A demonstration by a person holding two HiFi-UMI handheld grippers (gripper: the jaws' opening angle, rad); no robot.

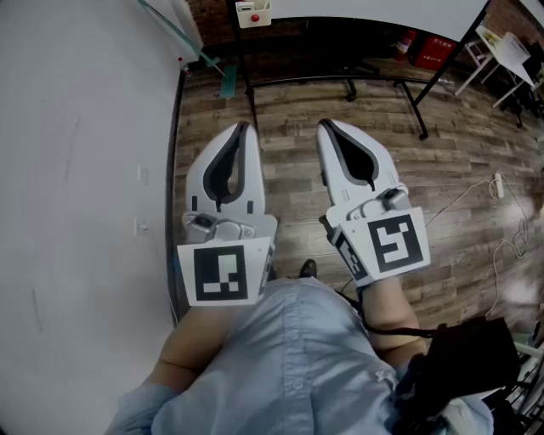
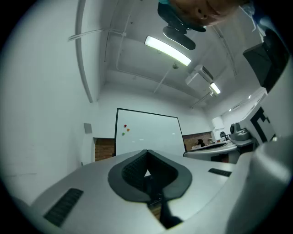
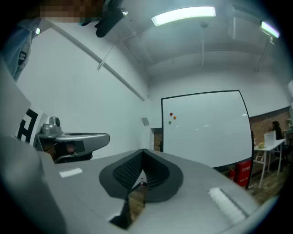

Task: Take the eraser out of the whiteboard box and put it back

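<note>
Evidently the reach has not begun: the left gripper (image 1: 244, 127) and right gripper (image 1: 325, 125) are both pressed together, pinching nothing, well short of the whiteboard (image 3: 206, 128). Next, I judge, comes an approach to the white box (image 1: 253, 14) at the whiteboard's lower edge. A red thing (image 1: 254, 16) shows inside; whether it is the eraser I cannot tell.

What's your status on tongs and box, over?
Both shut, empty: left tongs, right tongs. Box ahead at whiteboard, untouched; eraser not made out. Nothing in the way.

Floor (image 1: 297, 161) of matt wood planks, whiteboard (image 3: 206, 128) smooth and glossy, shirt (image 1: 289, 365) probably cloth
</note>
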